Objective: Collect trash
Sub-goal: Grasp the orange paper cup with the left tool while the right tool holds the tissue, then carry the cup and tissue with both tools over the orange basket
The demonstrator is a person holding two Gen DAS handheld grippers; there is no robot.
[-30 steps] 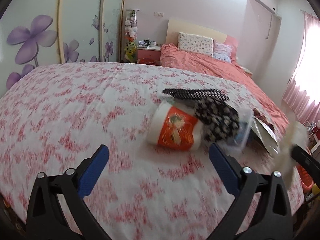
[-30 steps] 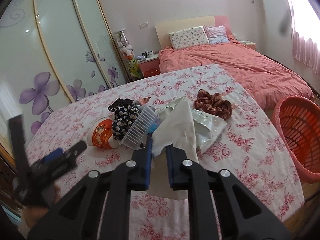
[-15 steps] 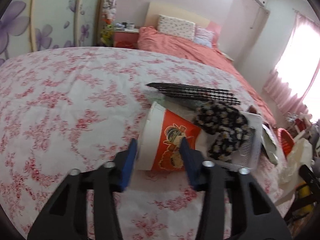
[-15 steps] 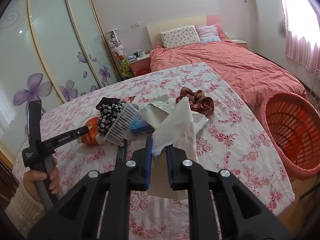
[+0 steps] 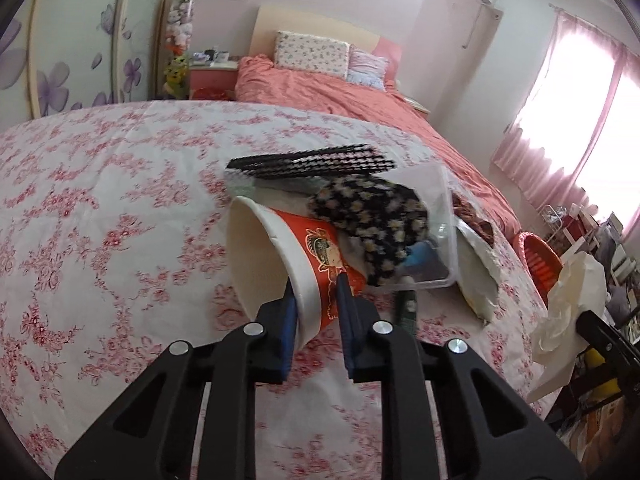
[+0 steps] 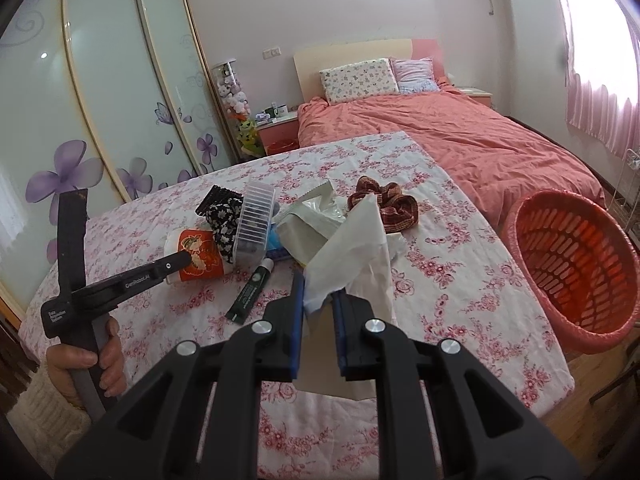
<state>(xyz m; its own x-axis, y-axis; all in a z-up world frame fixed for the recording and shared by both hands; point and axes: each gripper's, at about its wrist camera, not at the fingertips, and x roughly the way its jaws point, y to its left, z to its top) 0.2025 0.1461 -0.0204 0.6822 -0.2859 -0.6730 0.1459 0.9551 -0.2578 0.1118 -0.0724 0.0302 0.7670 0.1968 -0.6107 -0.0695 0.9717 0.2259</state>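
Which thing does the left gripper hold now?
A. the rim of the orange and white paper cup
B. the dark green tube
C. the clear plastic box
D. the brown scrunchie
A. In the left wrist view the left gripper has one finger inside and one outside the wall of the paper cup, pinching its rim; the green tube, the scrunchie and the plastic box lie free on the table.
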